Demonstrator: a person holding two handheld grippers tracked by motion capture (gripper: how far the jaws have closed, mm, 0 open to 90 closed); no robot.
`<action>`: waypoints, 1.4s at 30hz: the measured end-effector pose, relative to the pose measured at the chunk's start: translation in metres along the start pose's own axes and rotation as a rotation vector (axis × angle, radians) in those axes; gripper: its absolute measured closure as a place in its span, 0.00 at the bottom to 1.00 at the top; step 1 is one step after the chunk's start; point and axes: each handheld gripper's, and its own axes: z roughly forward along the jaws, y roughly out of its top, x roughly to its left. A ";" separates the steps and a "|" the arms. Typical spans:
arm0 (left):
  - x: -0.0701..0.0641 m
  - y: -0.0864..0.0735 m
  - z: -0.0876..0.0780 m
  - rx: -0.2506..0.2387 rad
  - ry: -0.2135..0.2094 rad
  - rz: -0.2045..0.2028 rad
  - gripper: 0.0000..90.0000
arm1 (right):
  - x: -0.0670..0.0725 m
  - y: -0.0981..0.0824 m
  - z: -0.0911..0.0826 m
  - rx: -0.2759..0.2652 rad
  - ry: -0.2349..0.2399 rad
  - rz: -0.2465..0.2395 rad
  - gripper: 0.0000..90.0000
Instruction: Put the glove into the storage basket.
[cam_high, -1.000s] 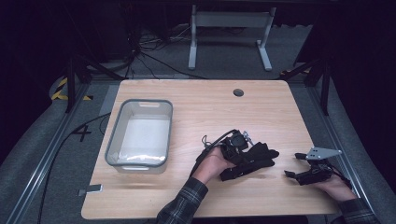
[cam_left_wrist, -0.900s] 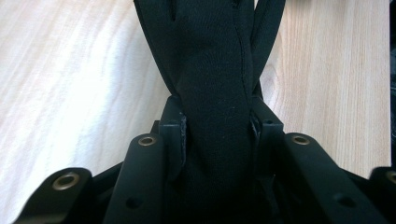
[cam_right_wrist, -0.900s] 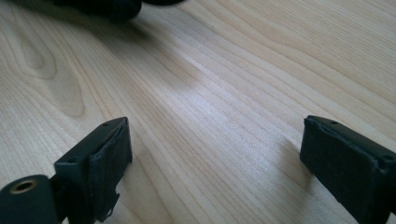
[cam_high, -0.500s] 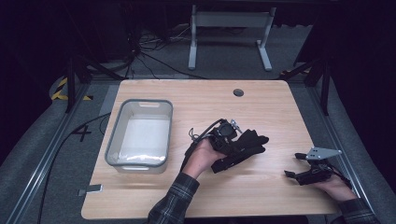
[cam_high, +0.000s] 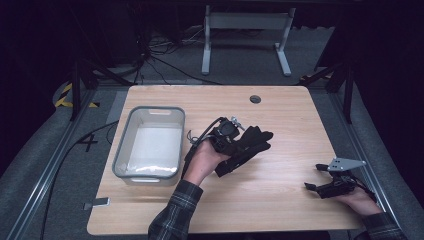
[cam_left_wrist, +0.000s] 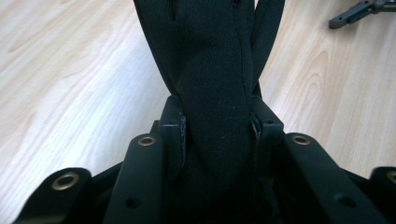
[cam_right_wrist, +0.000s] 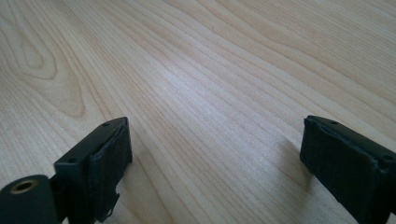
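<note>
On the table (cam_high: 280, 115) there are 2 grippers — the left gripper (cam_high: 235, 142) and the right gripper (cam_high: 320, 187) — plus 1 black glove (cam_high: 252, 142) and 1 clear bin (cam_high: 150, 147).

A black glove (cam_high: 248, 145) is seen against the pale wood-grained table (cam_high: 280, 110); a grey-rimmed clear bin (cam_high: 150, 145) and a plaid sleeve (cam_high: 175, 215) are shown.

Light wooden desk (cam_high: 280, 115) with a round cable hole (cam_high: 255, 99). Grey carpet floor (cam_high: 45, 165), dim surroundings. Grey metal stand (cam_high: 245, 35) behind; black cables (cam_high: 160, 60) on floor.
</note>
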 end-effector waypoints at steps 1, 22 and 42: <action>0.001 -0.001 -0.002 -0.004 0.002 -0.010 0.73 | 0.000 0.000 0.000 0.000 0.000 0.000 0.11; 0.032 -0.025 -0.055 -0.049 0.132 -0.123 0.73 | 0.000 0.000 0.000 0.000 0.000 0.000 0.11; 0.061 -0.065 -0.102 -0.090 0.241 -0.246 0.73 | 0.000 0.000 0.000 0.000 0.000 0.000 0.11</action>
